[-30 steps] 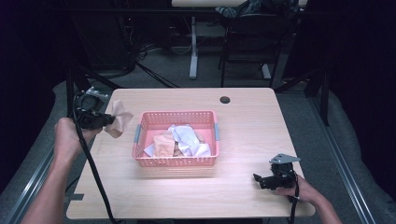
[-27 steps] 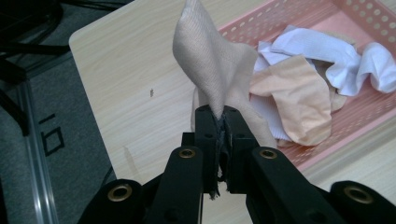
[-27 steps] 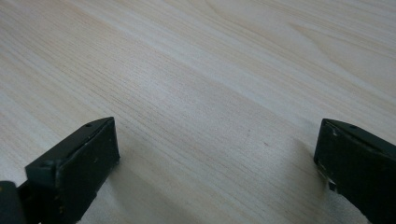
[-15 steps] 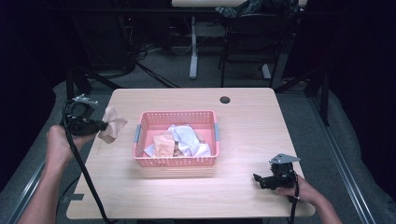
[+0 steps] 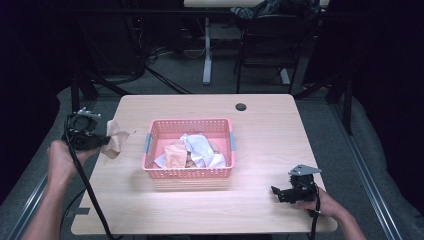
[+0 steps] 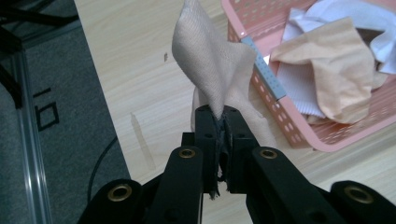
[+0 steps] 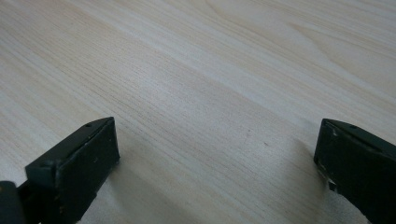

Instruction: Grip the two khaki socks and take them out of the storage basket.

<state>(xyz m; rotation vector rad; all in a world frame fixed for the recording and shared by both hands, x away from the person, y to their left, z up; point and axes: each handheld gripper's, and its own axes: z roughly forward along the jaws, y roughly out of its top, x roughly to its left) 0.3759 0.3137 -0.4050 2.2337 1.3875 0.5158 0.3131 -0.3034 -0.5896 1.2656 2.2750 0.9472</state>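
At the table's left edge, the left gripper (image 5: 102, 142) has its jaws pressed together on a fold of the beige cloth (image 5: 116, 139); in the left gripper view the cloth (image 6: 212, 70) rises from between the jaw tips of the left gripper (image 6: 223, 116) and fans out ahead of them, its lower flap hanging behind the tips toward the wooden table (image 6: 135, 70). The person's left hand (image 5: 62, 160) grips the tool from behind. Just beyond the cloth, to the gripper's far side, stands the pink basket (image 5: 187, 173), holding crumpled white and beige cloths (image 5: 192, 152); cloth and basket are apart in the high view. Past the basket, near the table's front right corner, the right gripper (image 5: 276, 192) lies low over the table, held by the right hand (image 5: 320, 202). Its jaws are spread wide, with bare wood (image 7: 210, 116) between the right gripper's (image 7: 215, 154) tips. It is well apart from the basket.
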